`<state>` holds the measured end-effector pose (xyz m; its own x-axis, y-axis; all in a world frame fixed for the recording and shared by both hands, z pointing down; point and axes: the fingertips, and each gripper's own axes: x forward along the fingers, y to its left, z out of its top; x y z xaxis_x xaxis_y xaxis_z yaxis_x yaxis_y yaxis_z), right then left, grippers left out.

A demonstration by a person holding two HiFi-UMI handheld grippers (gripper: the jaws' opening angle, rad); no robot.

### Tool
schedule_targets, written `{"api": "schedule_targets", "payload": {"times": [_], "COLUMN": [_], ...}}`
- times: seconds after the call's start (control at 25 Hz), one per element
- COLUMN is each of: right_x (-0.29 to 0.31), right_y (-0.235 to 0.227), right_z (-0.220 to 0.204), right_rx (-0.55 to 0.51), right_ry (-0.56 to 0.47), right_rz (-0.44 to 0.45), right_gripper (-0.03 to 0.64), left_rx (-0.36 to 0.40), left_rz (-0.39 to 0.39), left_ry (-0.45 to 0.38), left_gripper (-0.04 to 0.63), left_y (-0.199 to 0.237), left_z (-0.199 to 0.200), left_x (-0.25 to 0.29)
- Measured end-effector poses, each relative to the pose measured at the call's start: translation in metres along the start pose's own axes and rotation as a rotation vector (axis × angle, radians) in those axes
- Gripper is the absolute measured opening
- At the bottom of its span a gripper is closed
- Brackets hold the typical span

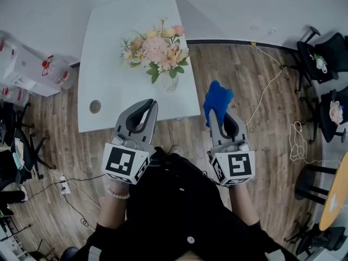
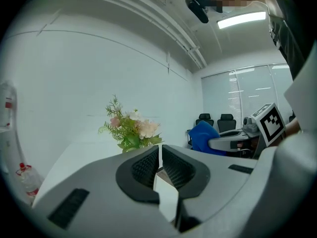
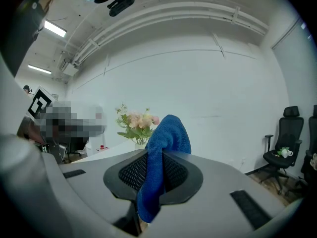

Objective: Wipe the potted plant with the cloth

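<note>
The potted plant (image 1: 157, 52), pink and cream flowers with green leaves in a pale vase, stands on the white table (image 1: 109, 86) near its right side. It also shows ahead in the left gripper view as the plant (image 2: 130, 129) and in the right gripper view as the plant (image 3: 136, 123). My right gripper (image 1: 216, 111) is shut on a blue cloth (image 1: 217, 99), which sticks out past the jaws (image 3: 166, 143), right of the table's near corner. My left gripper (image 1: 149, 105) is shut and holds nothing, its tips over the table's near edge, below the plant.
Black office chairs (image 1: 321, 58) stand at the right, with a white cable (image 1: 296, 140) on the wood floor. Water bottles and boxes (image 1: 32, 69) sit left of the table. A round grommet (image 1: 95, 106) is in the tabletop. A power strip (image 1: 64, 185) lies on the floor at the left.
</note>
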<state>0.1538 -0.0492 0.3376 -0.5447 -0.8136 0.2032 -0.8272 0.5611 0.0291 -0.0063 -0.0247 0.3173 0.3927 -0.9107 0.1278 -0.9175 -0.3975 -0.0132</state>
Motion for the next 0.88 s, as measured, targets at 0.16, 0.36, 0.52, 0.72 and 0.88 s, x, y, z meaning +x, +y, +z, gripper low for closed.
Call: {"api": "schedule_targets", "payload": {"times": [0.16, 0.36, 0.52, 0.72, 0.88], "right_x": [0.005, 0.012, 0.023, 0.042, 0.056], "right_y": [-0.002, -0.005, -0.009, -0.013, -0.014], "right_z": [0.002, 0.000, 0.001, 0.004, 0.005], "right_rx": [-0.003, 0.007, 0.005, -0.002, -0.009], "right_ry": [0.000, 0.006, 0.012, 0.024, 0.032], "right_rz": [0.000, -0.015, -0.031, -0.045, -0.055], "right_gripper": [0.081, 0.081, 0.081, 0.081, 0.081], "left_rx": [-0.006, -0.029, -0.021, -0.006, -0.013], "left_rz": [-0.002, -0.010, -0.049, -0.083, -0.102], "left_ry": [0.019, 0.042, 0.069, 0.102, 0.128], "left_gripper": [0.016, 0.057, 0.127, 0.202, 0.250], "left_y": [0.006, 0.017, 0.023, 0.034, 0.046], "left_z": [-0.004, -0.012, -0.020, -0.031, -0.040], "left_x": [0.007, 0.018, 0.032, 0.052, 0.067]}}
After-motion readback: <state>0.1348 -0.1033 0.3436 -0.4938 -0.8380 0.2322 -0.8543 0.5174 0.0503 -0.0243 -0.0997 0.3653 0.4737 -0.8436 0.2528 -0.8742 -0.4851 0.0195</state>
